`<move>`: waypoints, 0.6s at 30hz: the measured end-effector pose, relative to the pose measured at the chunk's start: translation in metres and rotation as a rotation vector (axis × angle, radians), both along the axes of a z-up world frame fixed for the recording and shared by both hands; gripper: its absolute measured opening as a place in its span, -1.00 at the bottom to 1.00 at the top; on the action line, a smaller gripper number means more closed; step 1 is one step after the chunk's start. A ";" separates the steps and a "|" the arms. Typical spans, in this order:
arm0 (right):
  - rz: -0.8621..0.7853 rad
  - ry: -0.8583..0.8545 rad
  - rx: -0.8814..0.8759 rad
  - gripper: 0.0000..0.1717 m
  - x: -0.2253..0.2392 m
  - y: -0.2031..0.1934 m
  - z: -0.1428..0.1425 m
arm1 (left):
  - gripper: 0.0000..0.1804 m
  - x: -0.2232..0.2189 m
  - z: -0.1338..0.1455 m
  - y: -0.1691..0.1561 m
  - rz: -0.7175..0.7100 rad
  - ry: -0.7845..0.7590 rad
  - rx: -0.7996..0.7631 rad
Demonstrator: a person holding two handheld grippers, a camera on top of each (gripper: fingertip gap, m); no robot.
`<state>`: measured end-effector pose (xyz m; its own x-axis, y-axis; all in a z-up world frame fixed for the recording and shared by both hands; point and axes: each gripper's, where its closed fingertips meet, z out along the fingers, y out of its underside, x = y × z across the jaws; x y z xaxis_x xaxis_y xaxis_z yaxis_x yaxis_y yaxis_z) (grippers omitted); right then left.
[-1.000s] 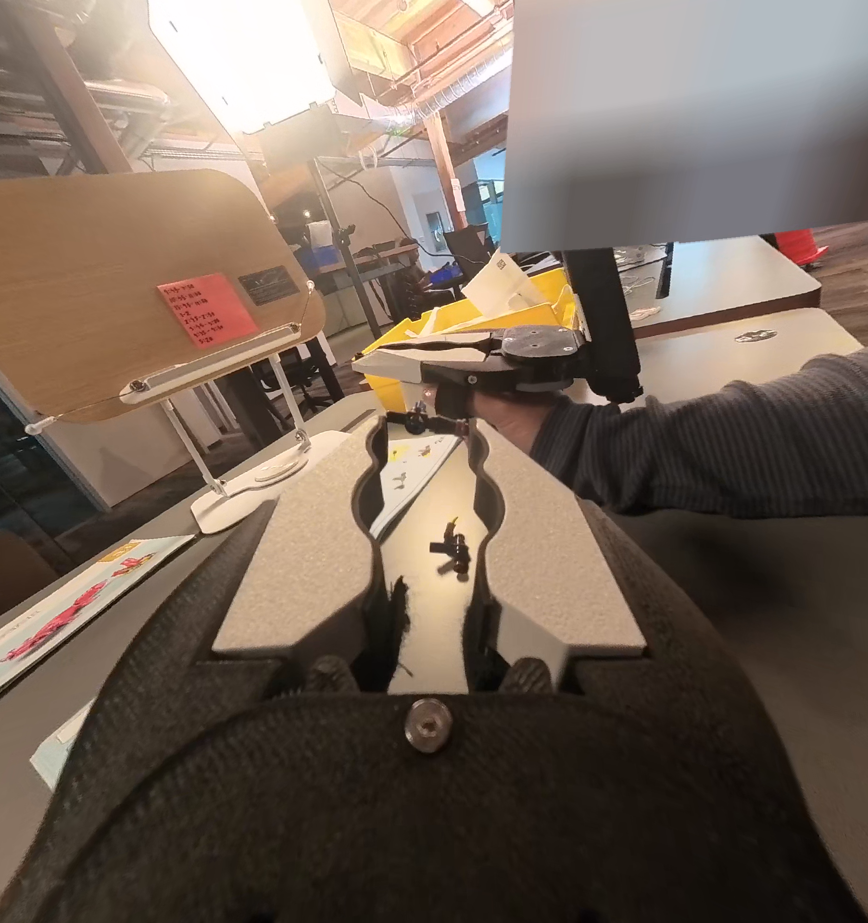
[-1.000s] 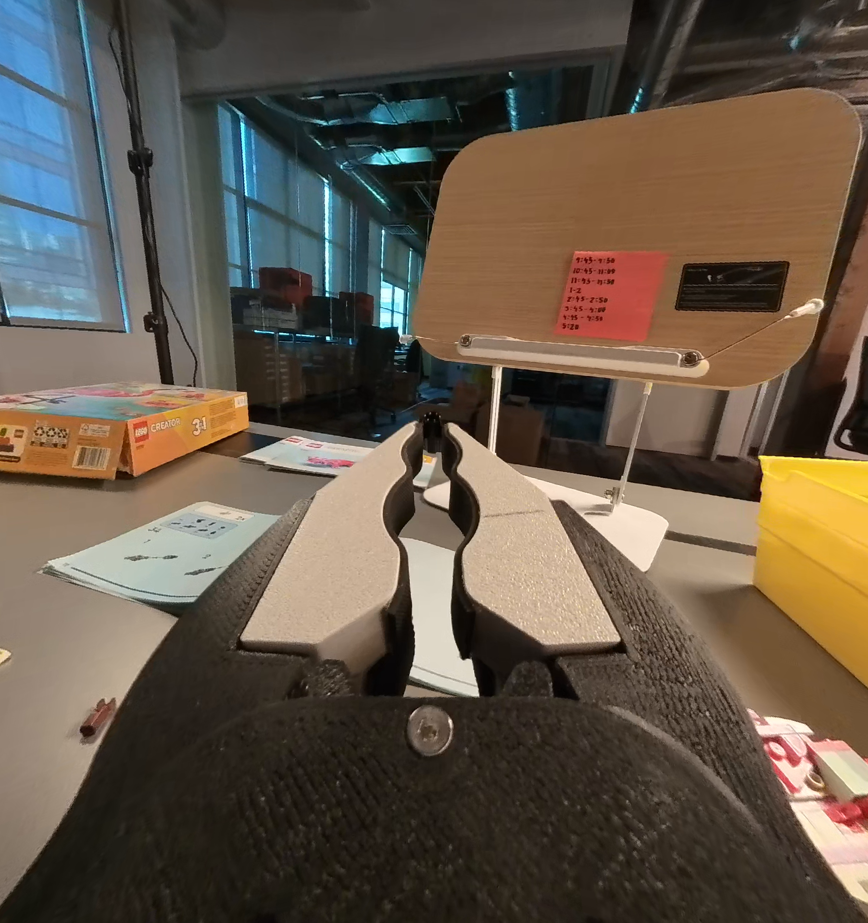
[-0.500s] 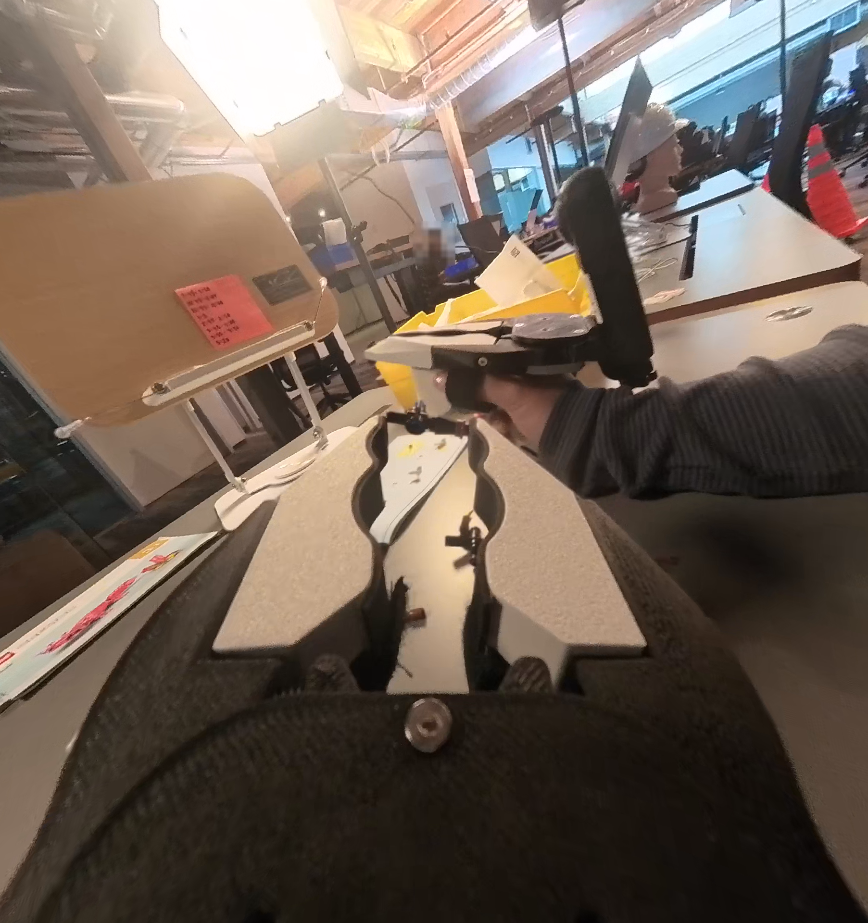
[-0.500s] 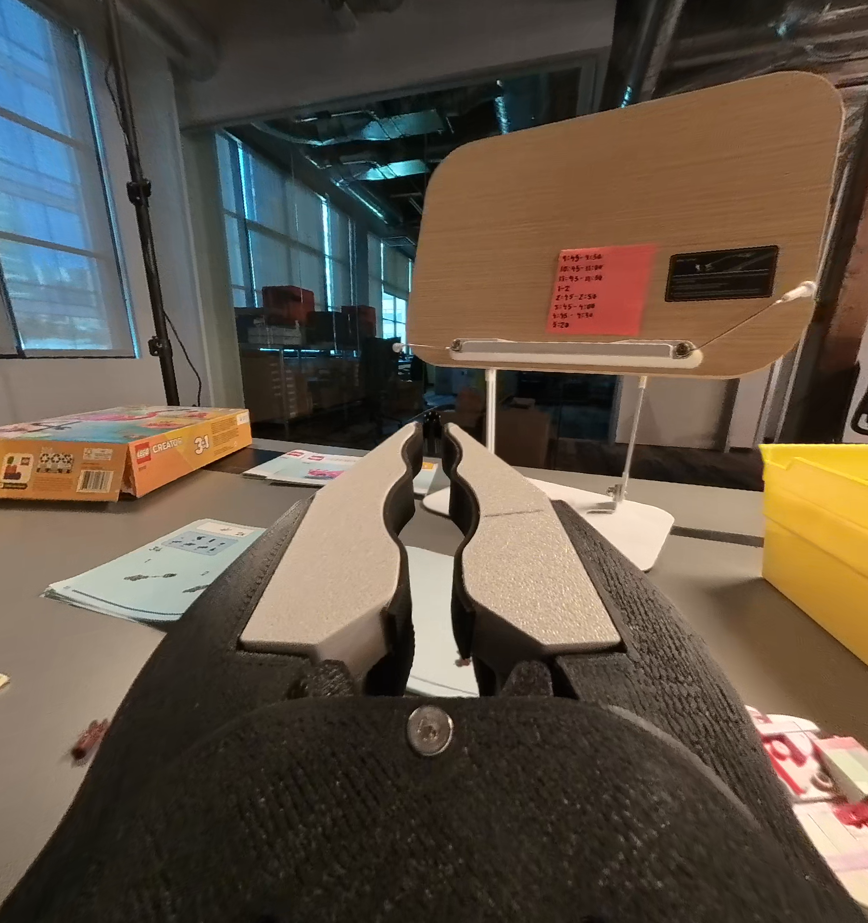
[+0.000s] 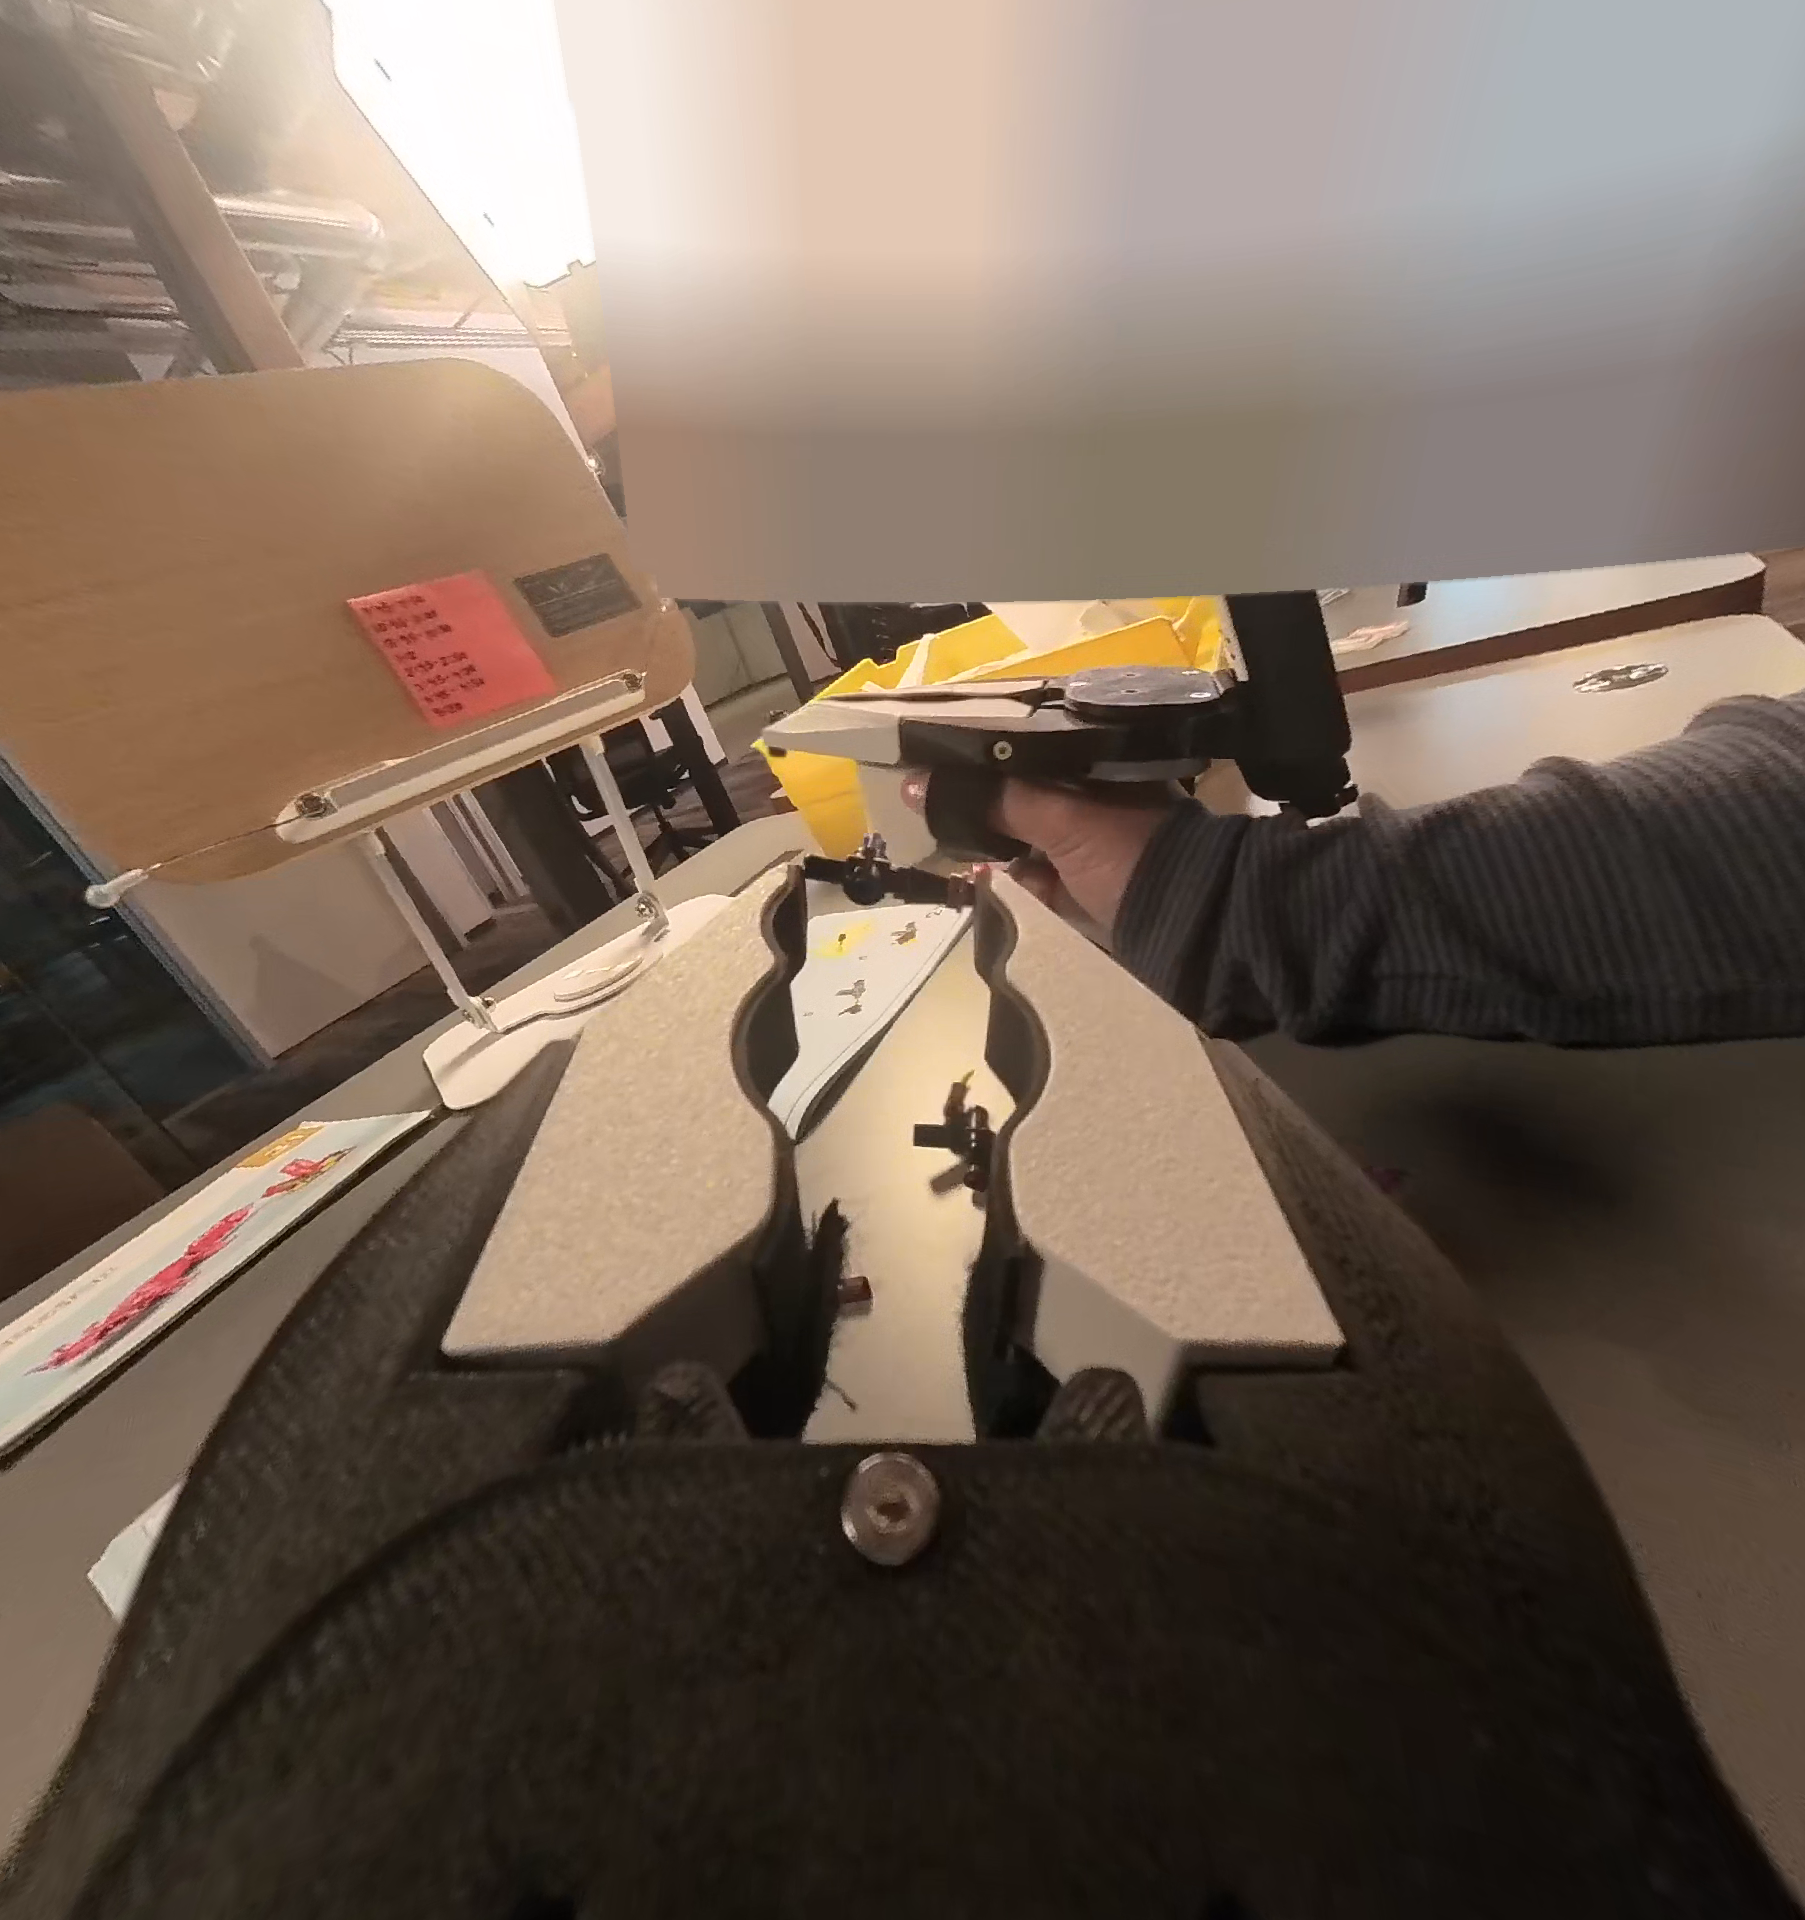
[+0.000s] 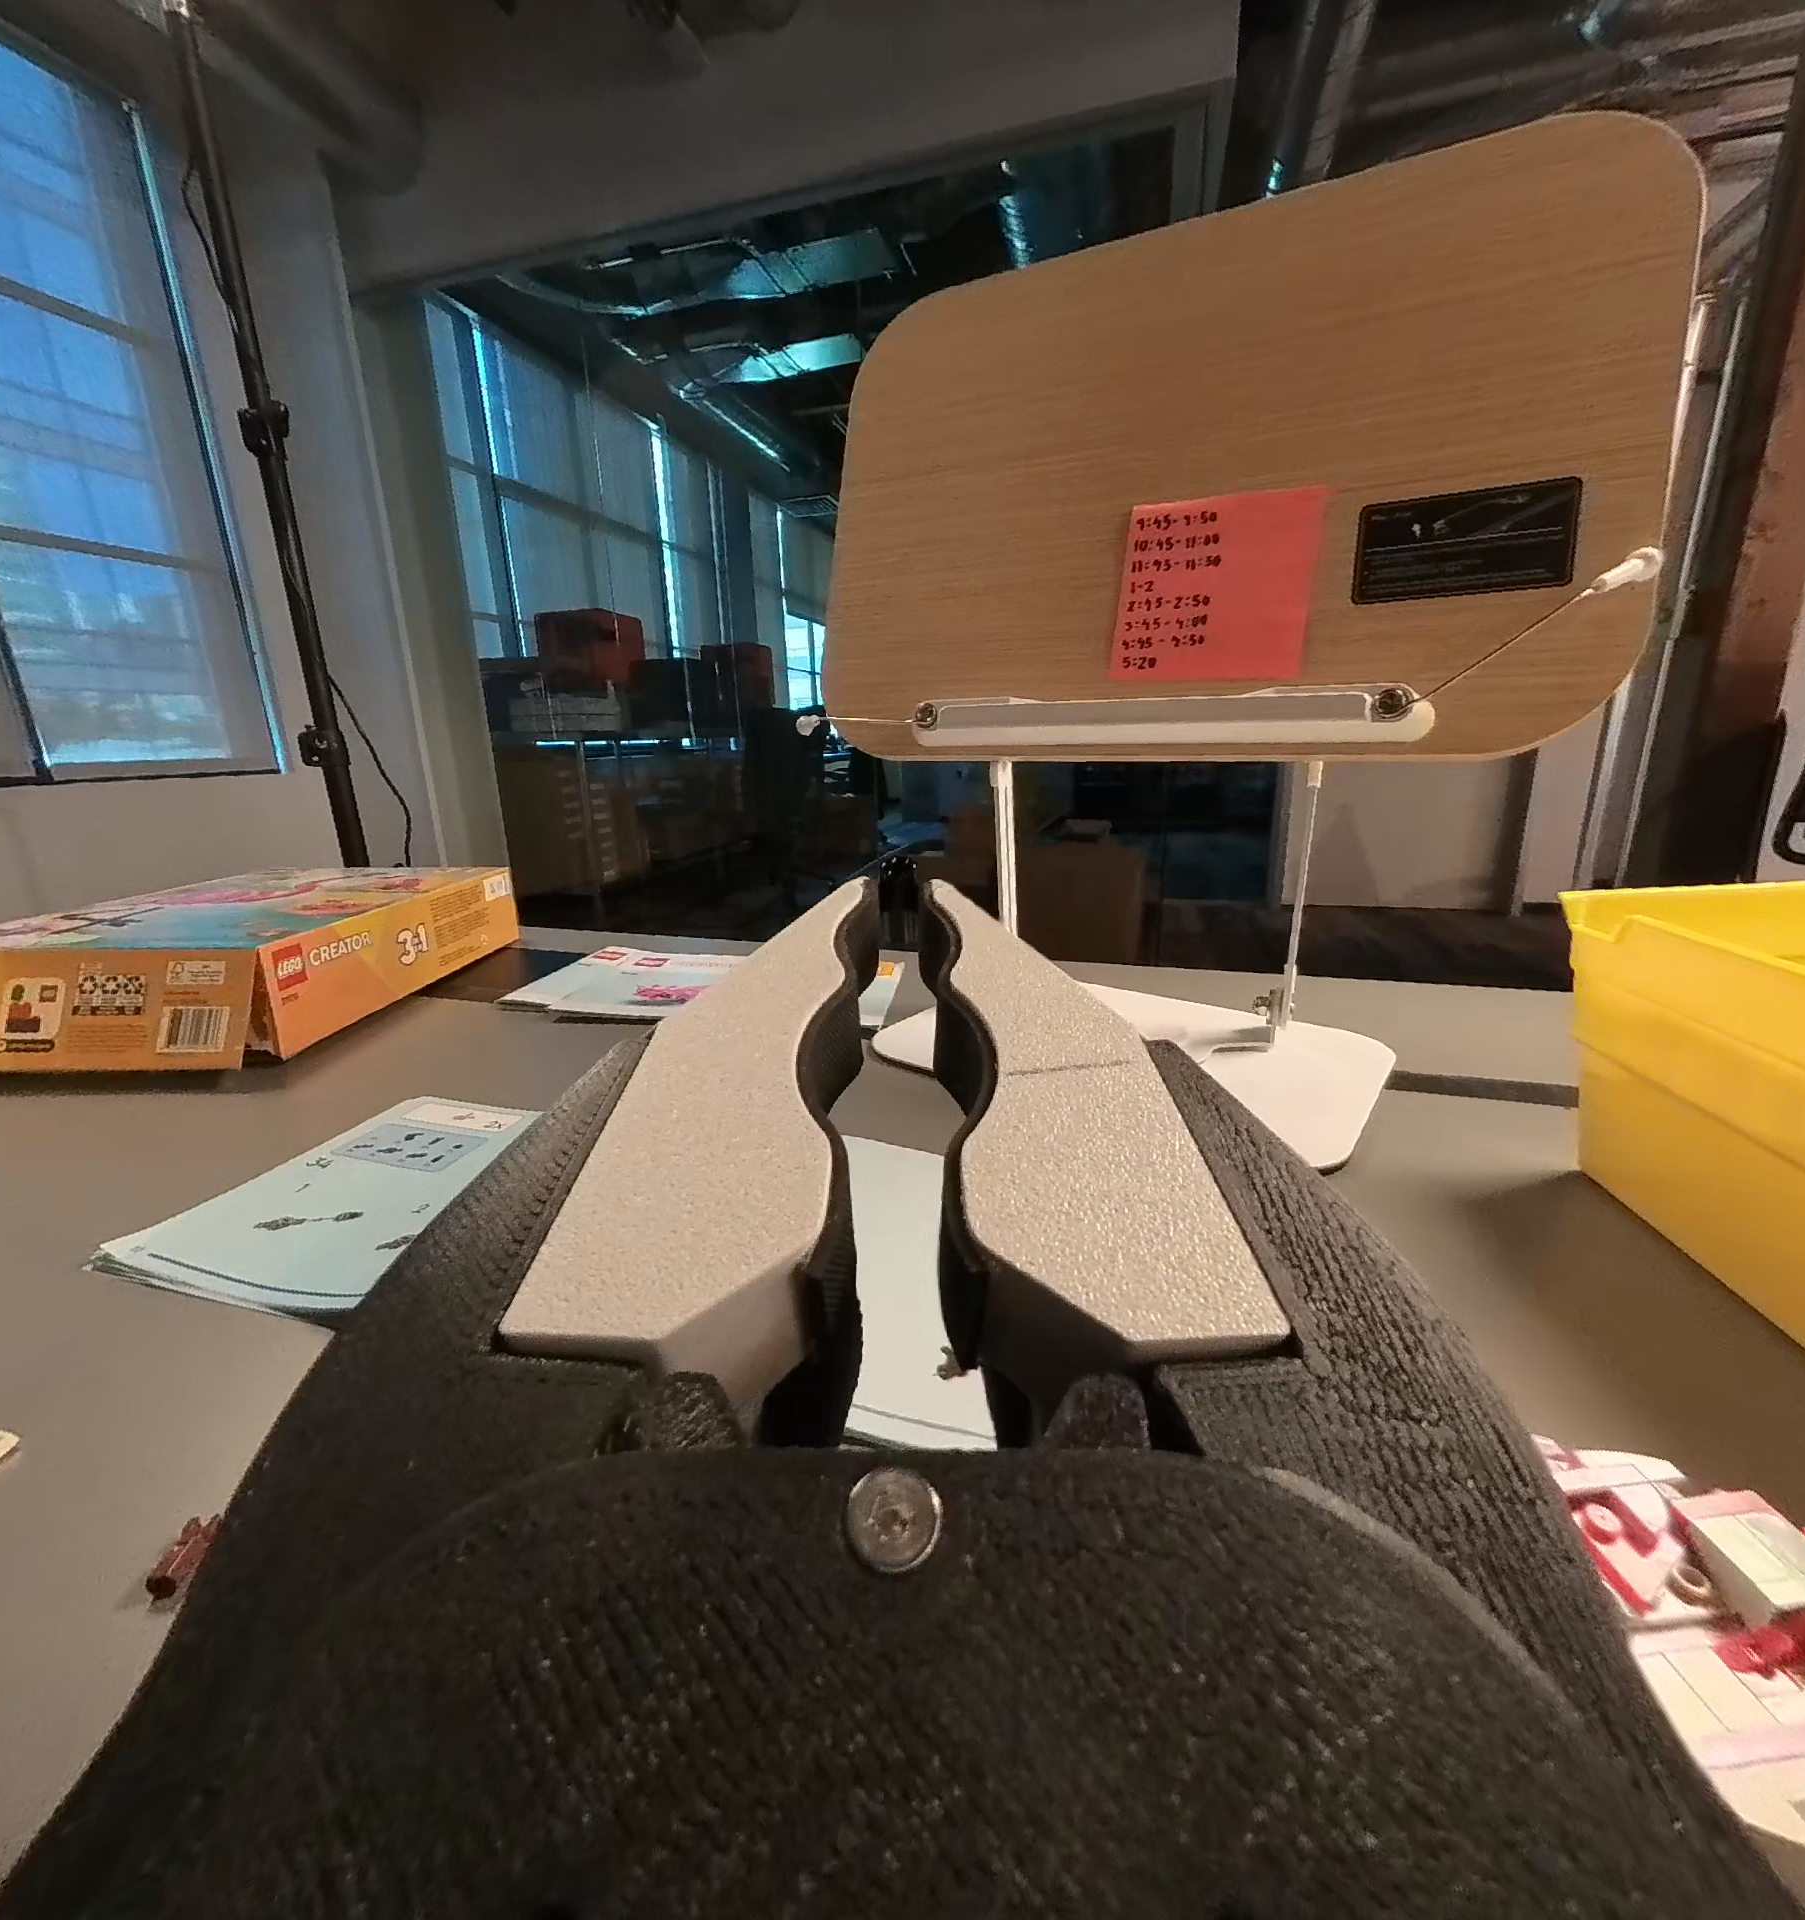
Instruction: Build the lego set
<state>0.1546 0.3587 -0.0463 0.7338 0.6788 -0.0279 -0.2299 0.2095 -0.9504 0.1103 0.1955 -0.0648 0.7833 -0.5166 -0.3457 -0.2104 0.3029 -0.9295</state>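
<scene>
In the left wrist view, the left gripper (image 5: 885, 883) clamped a thin black toy piece (image 5: 882, 881) end to end between its fingertips, in front of the wooden book stand (image 5: 254, 613). In the right wrist view, the right gripper (image 6: 900, 896) pinched a small black part (image 6: 899, 883), fingers narrow, before that stand (image 6: 1262, 436).

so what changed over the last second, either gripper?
Little. The left gripper keeps its jaws clamped on a thin black assembly spanning the tips. The right gripper keeps its jaws nearly shut on a small black piece; its view tilted a bit, so the wooden stand sits slightly differently in frame. Nothing was picked up or released; the booklets, box and yellow bin stayed put.
</scene>
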 end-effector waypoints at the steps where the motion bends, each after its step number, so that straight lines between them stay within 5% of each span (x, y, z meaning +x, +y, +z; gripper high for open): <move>1: -0.002 0.001 0.002 -0.94 0.000 0.000 0.000 | -0.66 -0.001 0.000 0.000 0.000 -0.011 -0.005; 18: 0.142 -0.097 -0.003 -0.94 -0.021 -0.015 -0.006 | -0.66 -0.069 0.020 0.008 0.191 -0.123 0.039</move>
